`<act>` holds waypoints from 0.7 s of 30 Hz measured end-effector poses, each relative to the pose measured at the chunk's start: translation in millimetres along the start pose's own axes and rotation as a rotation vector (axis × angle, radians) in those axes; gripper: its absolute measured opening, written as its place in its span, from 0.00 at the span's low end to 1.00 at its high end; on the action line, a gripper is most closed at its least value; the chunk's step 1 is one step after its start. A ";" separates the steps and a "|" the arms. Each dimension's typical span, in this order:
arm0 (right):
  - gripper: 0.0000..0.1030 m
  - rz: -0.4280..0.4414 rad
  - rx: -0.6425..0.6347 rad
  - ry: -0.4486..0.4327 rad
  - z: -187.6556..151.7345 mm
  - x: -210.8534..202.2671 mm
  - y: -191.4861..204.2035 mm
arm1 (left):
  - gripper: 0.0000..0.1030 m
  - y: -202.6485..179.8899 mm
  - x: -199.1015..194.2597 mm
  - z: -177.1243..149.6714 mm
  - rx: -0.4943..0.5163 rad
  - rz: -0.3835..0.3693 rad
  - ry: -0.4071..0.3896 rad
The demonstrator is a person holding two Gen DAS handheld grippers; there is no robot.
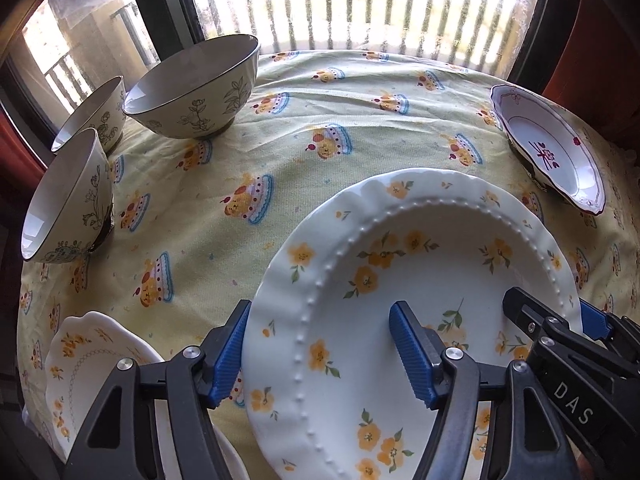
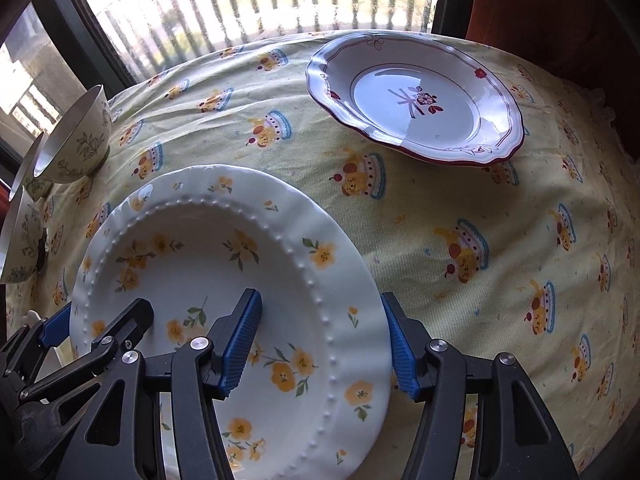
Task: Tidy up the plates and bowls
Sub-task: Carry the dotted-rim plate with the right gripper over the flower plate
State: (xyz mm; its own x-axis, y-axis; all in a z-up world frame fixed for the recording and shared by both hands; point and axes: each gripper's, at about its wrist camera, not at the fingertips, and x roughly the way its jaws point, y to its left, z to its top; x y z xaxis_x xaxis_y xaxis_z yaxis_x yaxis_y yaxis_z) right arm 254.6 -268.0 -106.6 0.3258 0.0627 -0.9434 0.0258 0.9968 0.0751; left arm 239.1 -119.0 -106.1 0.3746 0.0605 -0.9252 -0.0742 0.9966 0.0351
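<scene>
We hold a white plate with yellow flowers between our two grippers, each one straddling an opposite side of its rim. Our left gripper has one blue-padded finger below the plate's left edge and the other above the plate's inner face, so the jaws stand apart with the rim between them; the pads look close to the china, though from this angle we cannot tell whether they press on it or merely bracket it. Our right gripper does the same on the right edge, one finger over the well and one outside the rim, and it also shows at the lower right of the left wrist view. The plate sits tilted over the yellow tablecloth printed with cake figures. Just beside it at the lower left lies a second, smaller flowered plate, partly hidden by our left gripper's frame. Three cream bowls with line-drawn flowers stand on the left side of the table: a large bowl farthest in, a second bowl behind it near the window, and a third bowl nearest us. Well apart, on the far right, rests a red-trimmed plate with a red motif at its centre. Beyond the table a window shows pale railings in bright light.
</scene>
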 end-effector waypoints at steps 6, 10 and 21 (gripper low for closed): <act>0.60 -0.013 -0.007 -0.001 -7.3 -10.5 -4.8 | 0.69 -2.8 -9.7 -0.2 -0.001 -0.032 0.011; 0.60 -0.018 0.016 0.007 -13.6 -17.8 -9.2 | 0.69 -5.6 -18.3 -2.9 0.018 -0.053 0.008; 0.60 -0.023 0.026 -0.046 -32.7 -53.3 12.0 | 0.70 22.8 -55.1 -18.8 0.010 -0.073 -0.046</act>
State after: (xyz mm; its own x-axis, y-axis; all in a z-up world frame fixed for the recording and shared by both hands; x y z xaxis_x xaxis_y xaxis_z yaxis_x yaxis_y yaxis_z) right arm 206.7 -257.8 -66.0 0.3675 0.0370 -0.9293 0.0585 0.9963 0.0627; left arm 199.4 -100.7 -61.4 0.4211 -0.0102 -0.9069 -0.0364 0.9989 -0.0281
